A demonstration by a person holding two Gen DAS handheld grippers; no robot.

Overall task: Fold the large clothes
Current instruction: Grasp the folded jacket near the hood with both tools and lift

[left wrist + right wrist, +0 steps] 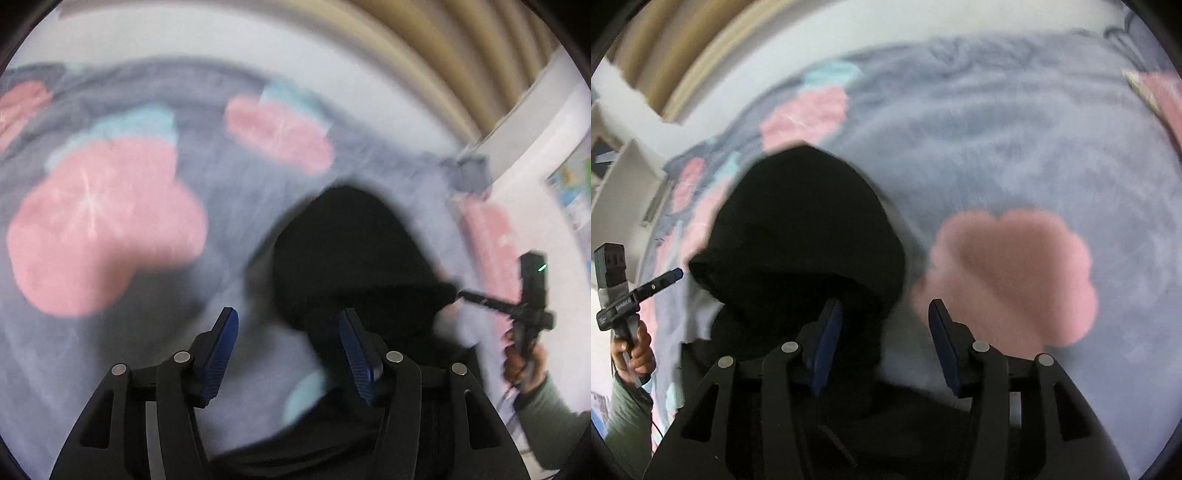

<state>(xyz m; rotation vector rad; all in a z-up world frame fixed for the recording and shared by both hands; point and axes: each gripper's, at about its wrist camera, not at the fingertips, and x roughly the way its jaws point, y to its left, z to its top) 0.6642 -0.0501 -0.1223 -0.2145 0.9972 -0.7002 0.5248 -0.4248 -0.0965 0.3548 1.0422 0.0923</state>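
Garment: a black hooded garment is lying on a bed, hood end pointing away from the person, body trailing back under both cameras. Its far outline reads as a rounded hood; the lower part is hidden under the tongs' frames.
Surface: a grey-blue blanket with pink and pale blue flower shapes is covering the bed; it is giving the flat, wide base a large fold needs.
Left tongs: the left tongs are standing apart, nothing pressed between the blue pads. The black cloth is sitting at about 1 o'clock from them, its edge passing behind the right-hand pad; touching or not cannot be told through the blur.
Right tongs: the right tongs are also standing apart and gripping nothing. The garment is lying at 10 to 11 o'clock, dark cloth just behind the left-hand pad; the other pad is over bare blanket.
Hands: a hand is gripping the left handle at 9 o'clock in the right view.
Reading: with both tools flanking the hood and empty, the person is probably between grasps, with the fold unfinished.
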